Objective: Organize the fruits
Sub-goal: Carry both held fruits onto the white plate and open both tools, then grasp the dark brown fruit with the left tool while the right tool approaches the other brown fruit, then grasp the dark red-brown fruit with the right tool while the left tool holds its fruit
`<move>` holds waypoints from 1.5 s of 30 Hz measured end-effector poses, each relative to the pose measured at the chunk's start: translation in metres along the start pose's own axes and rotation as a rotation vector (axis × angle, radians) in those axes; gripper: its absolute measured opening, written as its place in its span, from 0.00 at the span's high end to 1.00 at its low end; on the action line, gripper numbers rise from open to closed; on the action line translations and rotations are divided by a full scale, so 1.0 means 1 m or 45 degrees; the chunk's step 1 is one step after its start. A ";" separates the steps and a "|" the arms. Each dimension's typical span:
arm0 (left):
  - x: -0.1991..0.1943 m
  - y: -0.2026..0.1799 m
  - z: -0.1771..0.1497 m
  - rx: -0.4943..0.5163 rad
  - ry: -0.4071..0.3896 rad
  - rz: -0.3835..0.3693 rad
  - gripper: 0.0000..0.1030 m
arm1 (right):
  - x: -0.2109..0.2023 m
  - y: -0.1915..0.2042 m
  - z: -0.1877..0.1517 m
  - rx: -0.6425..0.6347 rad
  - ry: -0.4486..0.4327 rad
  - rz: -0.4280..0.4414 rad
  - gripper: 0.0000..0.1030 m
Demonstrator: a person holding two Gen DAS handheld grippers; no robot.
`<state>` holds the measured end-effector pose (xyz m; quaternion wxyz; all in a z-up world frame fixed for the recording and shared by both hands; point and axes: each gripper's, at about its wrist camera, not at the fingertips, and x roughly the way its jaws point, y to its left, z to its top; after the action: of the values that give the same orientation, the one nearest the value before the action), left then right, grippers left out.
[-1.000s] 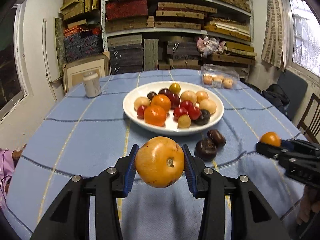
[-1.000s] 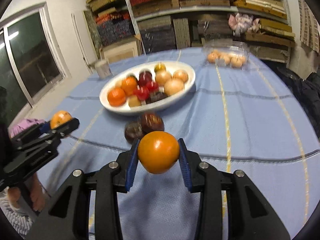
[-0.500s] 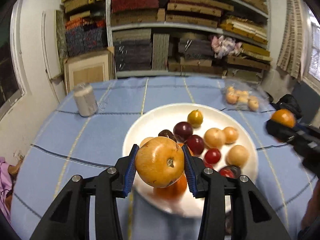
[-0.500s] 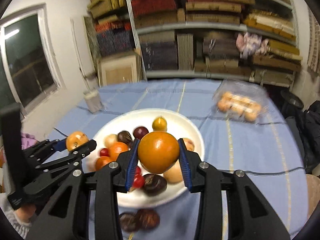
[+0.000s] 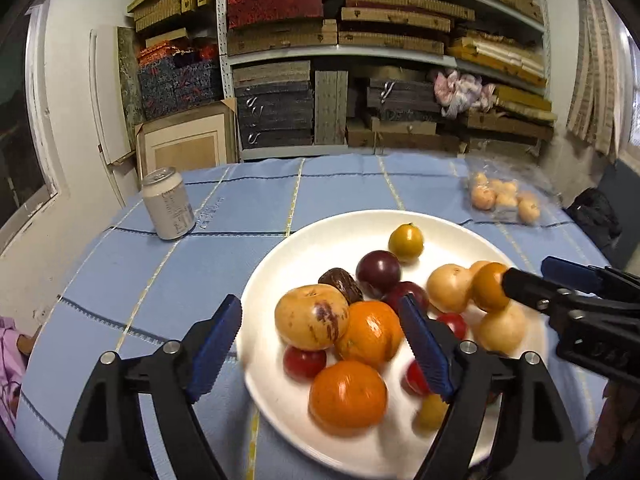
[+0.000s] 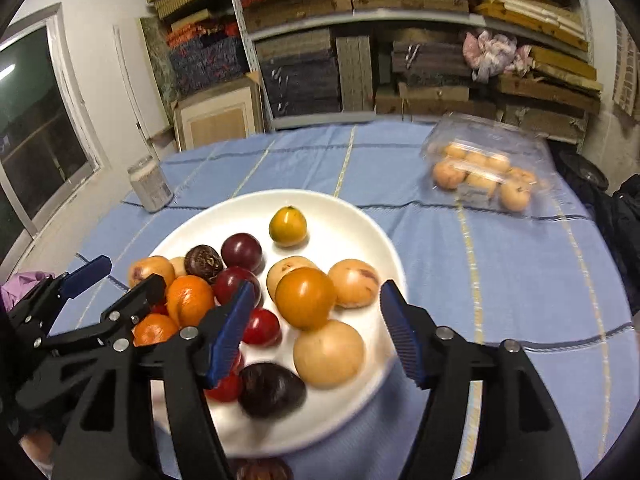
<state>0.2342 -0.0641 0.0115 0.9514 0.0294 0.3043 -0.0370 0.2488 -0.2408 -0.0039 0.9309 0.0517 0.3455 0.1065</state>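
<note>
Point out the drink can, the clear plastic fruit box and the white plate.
drink can (image 5: 170, 204), left wrist view, its side wall.
clear plastic fruit box (image 6: 486, 156), right wrist view, its lid.
white plate (image 6: 340, 216), right wrist view, bare far rim.

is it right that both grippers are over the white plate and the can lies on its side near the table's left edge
Not quite: the can stands upright, as the left wrist view shows. The rest holds: the left gripper and right gripper, jaws opening with nothing gripped, are over the white plate.
</note>
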 end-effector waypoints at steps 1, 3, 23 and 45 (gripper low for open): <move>-0.010 -0.001 -0.002 0.003 -0.014 -0.018 0.21 | -0.010 -0.002 -0.004 -0.008 -0.018 -0.002 0.37; -0.025 -0.004 -0.008 0.023 -0.034 -0.045 0.21 | -0.031 -0.008 -0.016 -0.025 -0.044 -0.005 0.35; -0.026 -0.067 -0.096 0.299 0.228 -0.267 0.21 | -0.079 -0.045 -0.097 0.203 0.042 0.182 0.25; -0.059 0.004 -0.103 0.159 0.238 -0.184 0.60 | -0.015 0.047 -0.106 -0.259 0.253 0.098 0.53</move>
<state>0.1269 -0.0491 -0.0380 0.9101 0.0697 0.3901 -0.1215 0.1609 -0.1964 -0.0668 0.8878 -0.0406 0.4211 0.1814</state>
